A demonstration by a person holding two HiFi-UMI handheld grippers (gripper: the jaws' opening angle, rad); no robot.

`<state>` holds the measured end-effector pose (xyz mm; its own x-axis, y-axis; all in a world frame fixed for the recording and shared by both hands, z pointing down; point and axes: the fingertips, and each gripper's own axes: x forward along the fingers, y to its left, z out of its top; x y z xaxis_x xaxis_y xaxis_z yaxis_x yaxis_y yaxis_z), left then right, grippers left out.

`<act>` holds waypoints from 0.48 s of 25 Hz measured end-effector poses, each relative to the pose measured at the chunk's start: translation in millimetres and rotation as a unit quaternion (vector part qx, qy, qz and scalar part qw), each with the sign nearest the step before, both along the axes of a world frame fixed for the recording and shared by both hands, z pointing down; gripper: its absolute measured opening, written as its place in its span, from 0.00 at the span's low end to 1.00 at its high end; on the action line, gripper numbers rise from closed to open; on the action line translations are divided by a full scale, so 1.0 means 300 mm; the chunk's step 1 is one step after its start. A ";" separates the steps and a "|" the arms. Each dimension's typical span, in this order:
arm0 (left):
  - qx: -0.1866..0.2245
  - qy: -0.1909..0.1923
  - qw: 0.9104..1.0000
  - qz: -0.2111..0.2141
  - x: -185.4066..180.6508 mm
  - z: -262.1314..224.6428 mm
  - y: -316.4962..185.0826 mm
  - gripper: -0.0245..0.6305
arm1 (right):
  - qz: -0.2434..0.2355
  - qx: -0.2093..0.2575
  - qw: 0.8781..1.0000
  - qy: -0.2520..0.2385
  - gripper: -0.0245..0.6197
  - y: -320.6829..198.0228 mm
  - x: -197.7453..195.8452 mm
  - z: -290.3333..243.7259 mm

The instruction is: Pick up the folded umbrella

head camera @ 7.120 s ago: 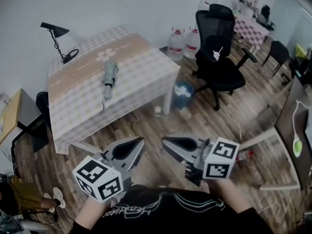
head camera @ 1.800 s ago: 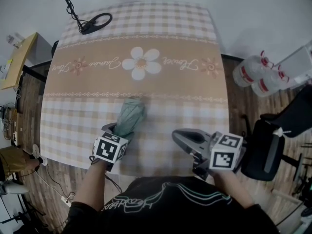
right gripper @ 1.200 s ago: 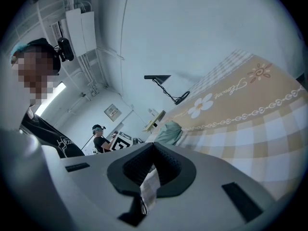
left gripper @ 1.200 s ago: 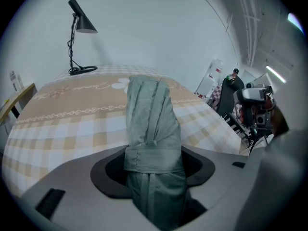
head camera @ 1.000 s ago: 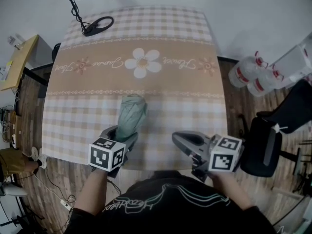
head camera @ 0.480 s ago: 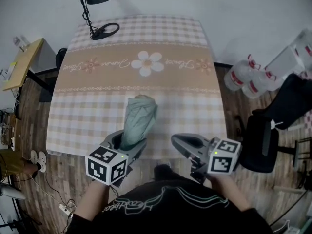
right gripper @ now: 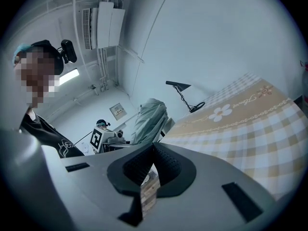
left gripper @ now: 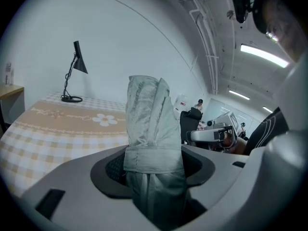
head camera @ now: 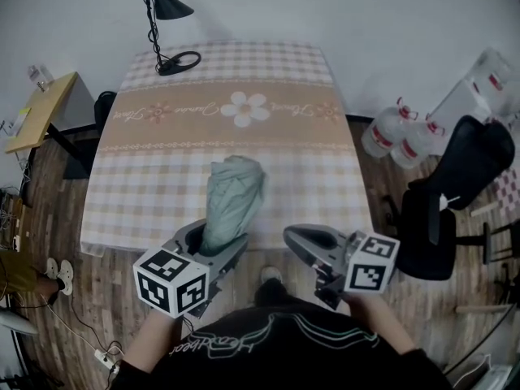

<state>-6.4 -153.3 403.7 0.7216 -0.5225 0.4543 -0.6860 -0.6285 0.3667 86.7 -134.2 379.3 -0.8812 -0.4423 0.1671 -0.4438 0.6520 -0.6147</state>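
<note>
1. Far left there's a small wooden side table [head camera: 36, 112], off to the side of everything. A black desk lamp [head camera: 158, 6] stands on the back-left corner of the desk [head camera: 325, 169], well apart from the action, so nothing's in the way.
2. The desk has a checked cloth with a flower band across it. The near part is bare apart from what's being held over it.
3. The left gripper [head camera: 213, 244] is pinching the folded umbrella [head camera: 233, 197] near one end. In the left gripper view the pads press on either side of the bundle, just under its wrap band. The jaws stand pretty wide, but that's only because the bundle is fat. The umbrella sticks out forward and up from the jaws, above the near edge of the desk. It looks clear of the cloth to me, so I'd call the pick-up basically done. It's gripped at the end, so the long part hangs out unsupported. The fabric is soft, so I'd watch for it sliding in the pads.
4. The right gripper [head camera: 291, 236] has its jaws pressed together on nothing. It hovers just beside the left one at the desk's near edge. My guess is it's parked there because one gripper is enough.
5. Far right, water bottles [head camera: 398, 140] and a black office chair [head camera: 451, 193] sit on the floor, not involved.
</note>
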 end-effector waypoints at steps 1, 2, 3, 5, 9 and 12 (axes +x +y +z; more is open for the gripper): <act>0.005 0.005 1.000 0.000 -0.003 -0.016 0.015 0.43 | 0.001 0.005 1.000 0.001 0.06 0.018 -0.004 -0.011; 0.011 0.009 1.000 0.001 -0.005 -0.031 0.029 0.43 | 0.002 0.010 1.000 0.003 0.06 0.035 -0.007 -0.022; 0.015 0.013 1.000 0.001 -0.007 -0.045 0.044 0.43 | 0.003 0.015 1.000 0.004 0.06 0.052 -0.010 -0.033; 0.022 0.023 0.999 0.002 -0.012 -0.072 0.076 0.43 | 0.005 0.024 1.000 0.006 0.06 0.088 -0.017 -0.052; 0.036 0.038 0.999 0.004 -0.030 -0.127 0.134 0.43 | 0.009 0.037 0.999 0.006 0.06 0.151 -0.034 -0.085; 0.046 0.048 0.998 0.009 -0.038 -0.161 0.167 0.43 | 0.014 0.046 0.999 0.003 0.06 0.190 -0.043 -0.107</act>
